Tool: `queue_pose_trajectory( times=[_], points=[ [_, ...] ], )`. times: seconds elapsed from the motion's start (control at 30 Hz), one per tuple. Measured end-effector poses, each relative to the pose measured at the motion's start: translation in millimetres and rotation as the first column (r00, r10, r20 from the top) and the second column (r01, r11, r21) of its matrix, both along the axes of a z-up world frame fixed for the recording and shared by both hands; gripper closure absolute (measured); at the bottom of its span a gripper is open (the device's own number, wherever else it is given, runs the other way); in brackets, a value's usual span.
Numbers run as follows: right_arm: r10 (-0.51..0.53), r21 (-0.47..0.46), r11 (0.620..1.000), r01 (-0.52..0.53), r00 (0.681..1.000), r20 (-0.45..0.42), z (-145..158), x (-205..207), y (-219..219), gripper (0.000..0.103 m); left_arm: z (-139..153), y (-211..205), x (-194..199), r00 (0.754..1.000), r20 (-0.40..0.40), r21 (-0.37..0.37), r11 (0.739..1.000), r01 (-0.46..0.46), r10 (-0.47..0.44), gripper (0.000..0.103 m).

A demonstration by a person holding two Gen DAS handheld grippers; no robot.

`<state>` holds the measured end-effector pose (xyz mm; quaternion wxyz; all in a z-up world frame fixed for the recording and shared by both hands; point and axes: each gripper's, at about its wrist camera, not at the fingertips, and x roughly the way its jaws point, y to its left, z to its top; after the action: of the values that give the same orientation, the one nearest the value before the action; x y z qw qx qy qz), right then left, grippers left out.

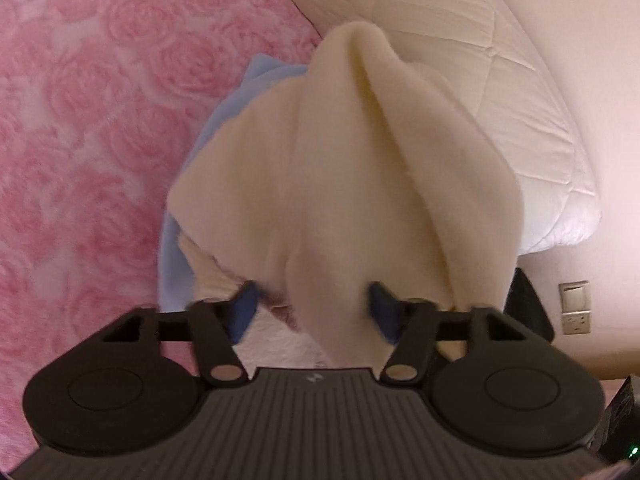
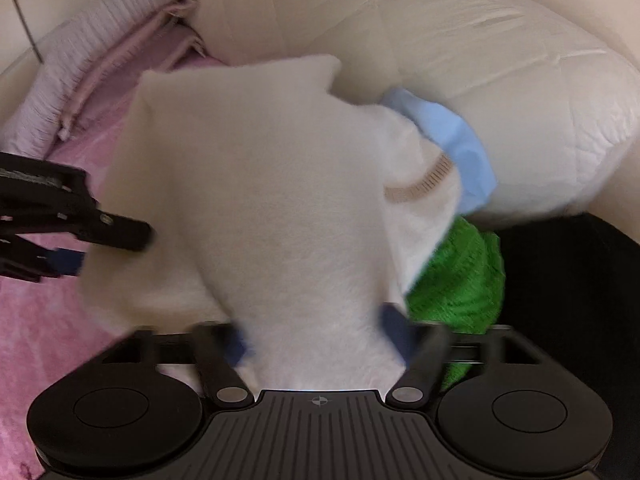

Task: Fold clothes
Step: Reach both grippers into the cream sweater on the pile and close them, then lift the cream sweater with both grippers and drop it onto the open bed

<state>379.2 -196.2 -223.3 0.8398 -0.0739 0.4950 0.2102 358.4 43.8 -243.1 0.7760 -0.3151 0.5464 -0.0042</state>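
Cream fleece garment hangs lifted over the bed, bunched in long vertical folds. Left gripper pinches a gathered edge of it between blue pads; right gripper likewise pinches a thick bunch of the same cloth. From the right wrist view the left gripper grips the cloth's far left side, so both hold it up between them. Both views are motion-blurred.

Judgement on the step: garment is being carried or spread for a fold. To do it well, keep both pinches firm on matching edges, pull apart until the vertical folds flatten, then lay it down on the open pink rose-pattern bedspread before creasing. Fleece is thick and slack; it will sag in the middle if the grippers sit too near each other.

Around: a light blue cloth just behind the cream garment, touching it; a green fuzzy cloth beneath at right; a white quilted duvet heaped beyond. These crowd the right side; the pink side offers more room.
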Motion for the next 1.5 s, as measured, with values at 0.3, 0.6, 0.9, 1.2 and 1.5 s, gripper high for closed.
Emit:
queue_pose_trajectory(
  times=[0.3, 0.6, 0.9, 1.2, 1.5],
  points=[
    [-0.018, 0.09, 0.996, 0.012, 0.997, 0.069, 36, 0, -9, 0.095, 22, 9, -4, 0.994, 0.106, 0.035, 0.999, -0.024, 0.02, 0.085],
    [0.028, 0.219, 0.971, -0.09, 0.962, 0.273, 117, -21, 19, 0.097, 115, 34, -50, 0.932, 0.36, 0.194, 0.973, -0.122, 0.045, 0.093],
    [0.182, 0.322, 0.881, -0.346, 0.877, 0.444, 189, -80, 90, 0.097, 179, 99, -172, 0.834, 0.511, 0.207, 0.911, -0.356, 0.209, 0.099],
    [0.381, 0.386, 0.713, -0.585, 0.786, 0.486, 212, -190, 190, 0.097, 229, 163, -369, 0.709, 0.596, 0.251, 0.751, -0.611, 0.378, 0.099],
    [0.572, 0.479, 0.509, -0.715, 0.697, 0.432, 237, -318, 320, 0.096, 273, 222, -548, 0.625, 0.581, 0.377, 0.508, -0.774, 0.521, 0.098]
  ],
)
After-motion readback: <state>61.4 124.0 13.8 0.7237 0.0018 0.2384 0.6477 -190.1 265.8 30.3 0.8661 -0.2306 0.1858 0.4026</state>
